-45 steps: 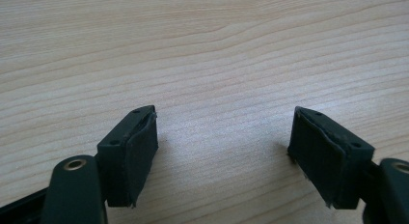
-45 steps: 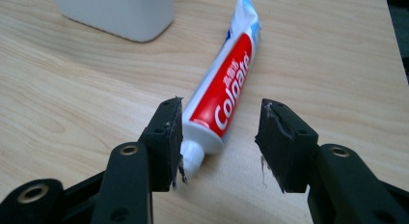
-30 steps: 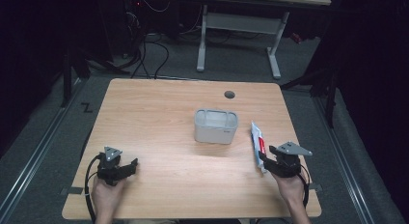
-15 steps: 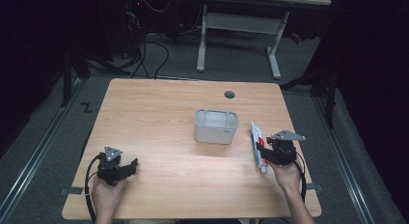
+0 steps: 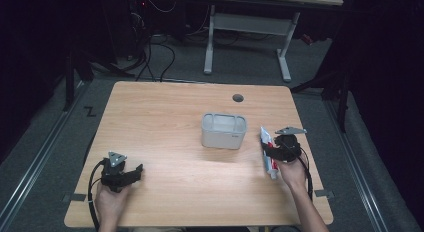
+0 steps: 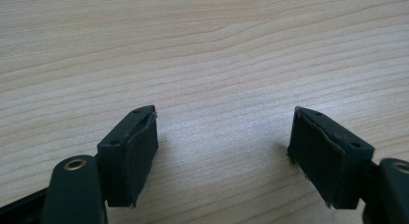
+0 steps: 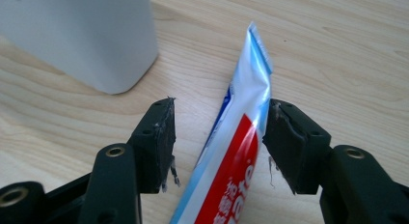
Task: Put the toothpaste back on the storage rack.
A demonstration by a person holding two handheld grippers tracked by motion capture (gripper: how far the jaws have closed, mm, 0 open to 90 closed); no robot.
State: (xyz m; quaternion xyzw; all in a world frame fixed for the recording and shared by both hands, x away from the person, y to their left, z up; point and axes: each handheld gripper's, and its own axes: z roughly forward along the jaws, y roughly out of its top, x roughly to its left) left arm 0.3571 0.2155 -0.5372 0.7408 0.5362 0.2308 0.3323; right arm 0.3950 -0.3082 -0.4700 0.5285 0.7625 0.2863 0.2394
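Red-striped toothpaste tube [image 7: 231,151] newly between right tool [image 7: 219,137] jaws

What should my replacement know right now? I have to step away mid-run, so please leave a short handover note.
Right hand-held gripper: open, jaws either side of the toothpaste tube, not yet closed.
Left hand-held gripper: open, empty, over bare table at the near left.
Tube lies flat right of the white bin.
Done: approach to the tube.
Left: grip and lift it; probably put it in the bin.
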